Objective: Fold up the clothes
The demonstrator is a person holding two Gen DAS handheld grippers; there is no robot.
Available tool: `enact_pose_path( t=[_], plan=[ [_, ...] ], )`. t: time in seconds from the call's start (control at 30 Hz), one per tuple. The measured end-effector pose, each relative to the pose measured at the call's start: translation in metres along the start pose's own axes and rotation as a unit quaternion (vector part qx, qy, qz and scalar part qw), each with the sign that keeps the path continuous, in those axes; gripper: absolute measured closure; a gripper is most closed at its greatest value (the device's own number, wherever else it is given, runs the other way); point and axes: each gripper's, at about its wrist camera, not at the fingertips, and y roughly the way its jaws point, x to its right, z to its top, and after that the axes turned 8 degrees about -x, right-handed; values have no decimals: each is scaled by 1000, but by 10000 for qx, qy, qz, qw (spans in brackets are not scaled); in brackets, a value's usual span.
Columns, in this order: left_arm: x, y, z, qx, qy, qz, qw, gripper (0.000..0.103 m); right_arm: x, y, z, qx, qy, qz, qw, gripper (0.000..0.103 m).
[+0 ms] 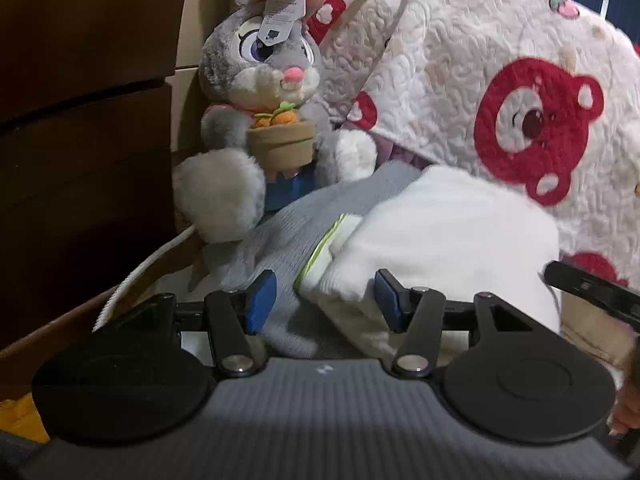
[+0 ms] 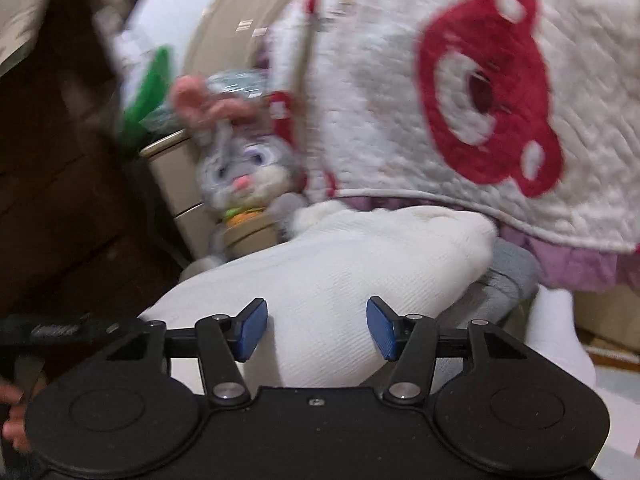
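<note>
While both are held low over the clothes:
Left gripper: jaws apart, nothing clamped.
Right gripper: jaws apart, nothing clamped.
White garment: seen at 12 o'clock.

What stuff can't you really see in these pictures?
- Left wrist view: the white garment covers most of the grey garment, and the left gripper hides the near edges of both.
- Left wrist view: the bunny toy's ear tips are cut off by the top edge.
- Right wrist view: motion blur smears the bear quilt.
</note>
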Motion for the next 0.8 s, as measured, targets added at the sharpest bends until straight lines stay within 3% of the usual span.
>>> enact_pose_path(
  t=[0.13, 0.2, 0.3, 0.33, 0.4, 0.5, 0.53, 0.67, 0.8],
  plan=[
    [-3, -10, -11, 86, -8, 295, 9995, 49, -39, -18, -19, -154, -553, 26, 9983, 41],
    [7, -20, -20, 61, 61, 345, 9994, 46, -47, -26, -29, -211, -519, 91, 9984, 41],
    [28, -37, -37, -12, 201, 369, 9991, 38, -50, -25, -45, -1072, -472, 714, 9905, 45],
    [35, -43, -42, -36, 248, 378, 9990, 35, -54, -31, -52, -1130, -563, 673, 9897, 48],
    [49, -55, -53, -84, 342, 394, 9986, 31, -61, -50, -67, -1032, -589, 522, 9915, 47],
    [70, -75, -69, -227, 426, 499, 9976, 14, -48, -91, -82, -722, 96, 498, 9961, 43],
    [76, -82, -74, -289, 509, 577, 9966, 14, -46, -104, -84, -655, 182, 355, 9971, 41],
    [96, -104, -91, -379, 823, 567, 9943, 3, -53, -147, -86, -458, -67, -455, 9979, 38],
    [110, -116, -100, -540, 872, 780, 9917, 1, -62, -175, -79, -392, -92, -519, 9978, 32]
  ],
)
